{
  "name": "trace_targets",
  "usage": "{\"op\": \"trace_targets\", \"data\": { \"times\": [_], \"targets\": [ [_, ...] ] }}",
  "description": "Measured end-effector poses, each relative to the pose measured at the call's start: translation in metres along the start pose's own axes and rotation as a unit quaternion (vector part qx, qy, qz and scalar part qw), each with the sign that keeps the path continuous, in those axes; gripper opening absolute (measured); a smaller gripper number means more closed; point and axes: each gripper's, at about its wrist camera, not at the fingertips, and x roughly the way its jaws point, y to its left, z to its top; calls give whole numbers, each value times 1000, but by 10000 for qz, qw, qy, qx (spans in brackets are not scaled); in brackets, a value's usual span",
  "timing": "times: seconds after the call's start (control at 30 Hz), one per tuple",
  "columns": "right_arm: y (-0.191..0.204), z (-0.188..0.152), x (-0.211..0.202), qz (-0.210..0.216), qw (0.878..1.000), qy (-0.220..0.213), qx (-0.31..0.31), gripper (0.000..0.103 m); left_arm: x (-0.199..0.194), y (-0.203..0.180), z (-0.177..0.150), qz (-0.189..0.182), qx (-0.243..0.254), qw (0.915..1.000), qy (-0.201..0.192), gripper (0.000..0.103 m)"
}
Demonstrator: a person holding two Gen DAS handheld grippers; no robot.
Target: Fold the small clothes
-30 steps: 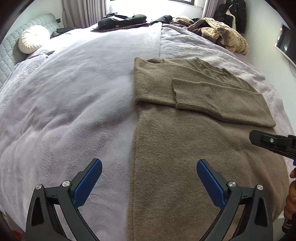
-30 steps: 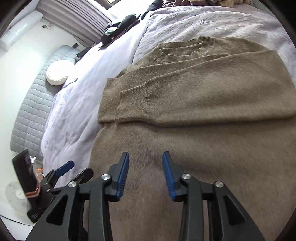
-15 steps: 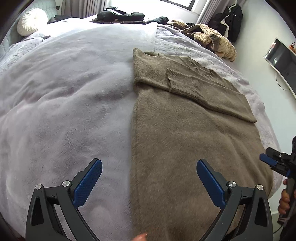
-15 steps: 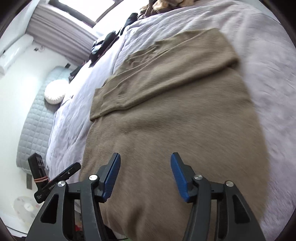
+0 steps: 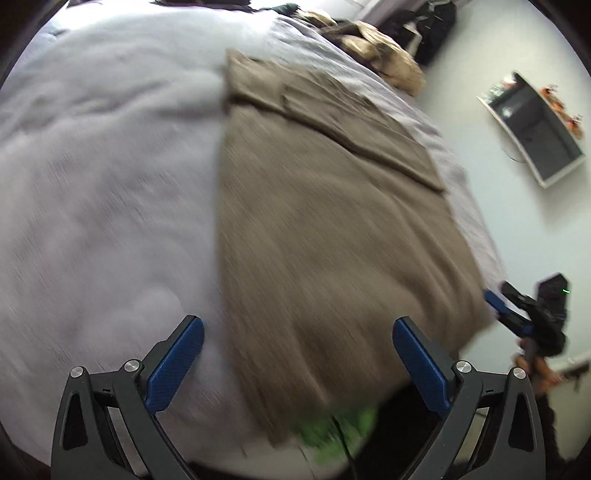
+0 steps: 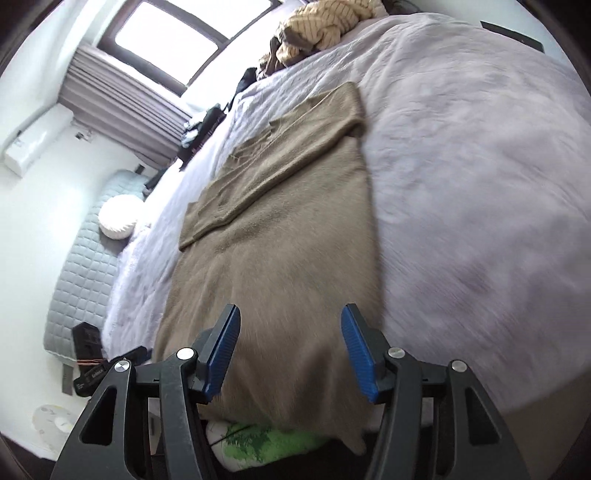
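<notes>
A brown knit sweater (image 5: 325, 229) lies flat on the grey bed, sleeves folded across its chest, hem at the bed's near edge; it also shows in the right wrist view (image 6: 280, 229). My left gripper (image 5: 295, 354) is open and empty, hovering over the hem's left part. My right gripper (image 6: 290, 347) is open and empty above the hem near the sweater's right side. The right gripper also shows in the left wrist view (image 5: 517, 314) at the bed's right edge. The left gripper shows in the right wrist view (image 6: 110, 365) at the lower left.
The grey bedspread (image 5: 103, 184) spreads around the sweater. A pile of clothes (image 6: 321, 26) lies at the far end. A white round cushion (image 6: 116, 216) rests by the quilted headboard. A green-patterned item (image 6: 258, 443) sits below the bed edge. A wall screen (image 5: 535, 133) hangs right.
Both grippers have pulled back toward the sweater's hem at the bed's near edge. The right gripper's jaws have opened wider. The sweater has not moved.
</notes>
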Motion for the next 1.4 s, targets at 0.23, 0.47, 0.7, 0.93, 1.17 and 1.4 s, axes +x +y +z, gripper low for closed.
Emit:
{"op": "trace_targets", "data": {
  "times": [0.23,0.47,0.7,0.93,1.17,1.4],
  "targets": [
    [-28,-37,8,441,9974,571,49,61,6,-24,-28,-229,654,9962,528,102],
    [-26,-45,40,982,9916,840,-37,63,33,-35,-42,-543,473,9936,868,102],
    [-11,-51,47,1396,9858,917,-168,63,33,-34,-46,-488,109,9972,558,102],
    [-32,-60,51,1099,9887,950,359,12,18,-26,-38,-415,-82,9988,250,60],
    [-10,-43,18,2897,9549,226,604,7,-8,-34,-21,-828,172,9964,95,16],
    [20,10,14,3762,9235,-296,695,7,-53,-46,42,-1353,206,9859,-958,16]
  ]
}}
